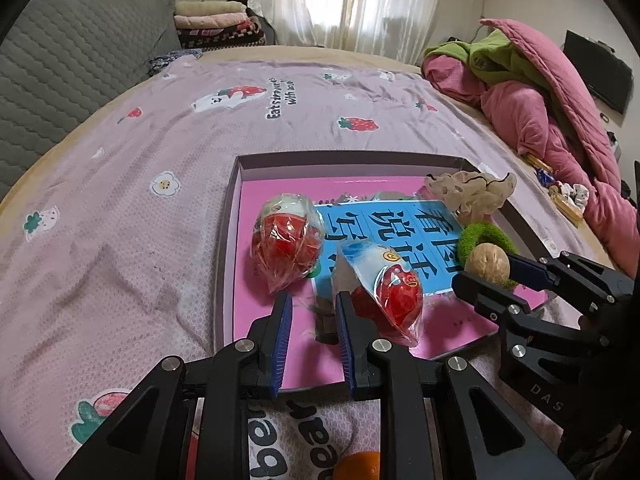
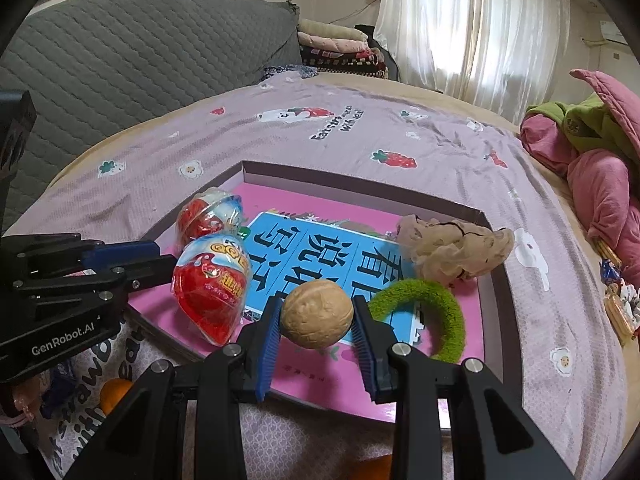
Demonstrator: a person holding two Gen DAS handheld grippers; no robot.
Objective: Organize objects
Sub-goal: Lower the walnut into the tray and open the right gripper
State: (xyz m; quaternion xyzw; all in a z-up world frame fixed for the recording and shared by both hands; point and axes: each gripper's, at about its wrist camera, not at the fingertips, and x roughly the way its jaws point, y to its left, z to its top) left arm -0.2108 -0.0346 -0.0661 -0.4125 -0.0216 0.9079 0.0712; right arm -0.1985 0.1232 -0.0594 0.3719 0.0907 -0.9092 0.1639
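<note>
Left wrist view: the left claw [image 1: 312, 304], pressed together and empty, hovers over the shallow box [image 1: 240, 168] on the bed; right wrist view: the right claw [image 2: 314, 314] pinches a walnut [image 2: 317, 314] above the box's picture book [image 2: 316, 252].

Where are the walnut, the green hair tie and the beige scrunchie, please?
walnut [image 2: 317, 314]: right wrist view, shell centre.
green hair tie [image 2: 452, 312]: right wrist view, right side of loop.
beige scrunchie [image 2: 456, 252]: right wrist view, middle folds.
</note>
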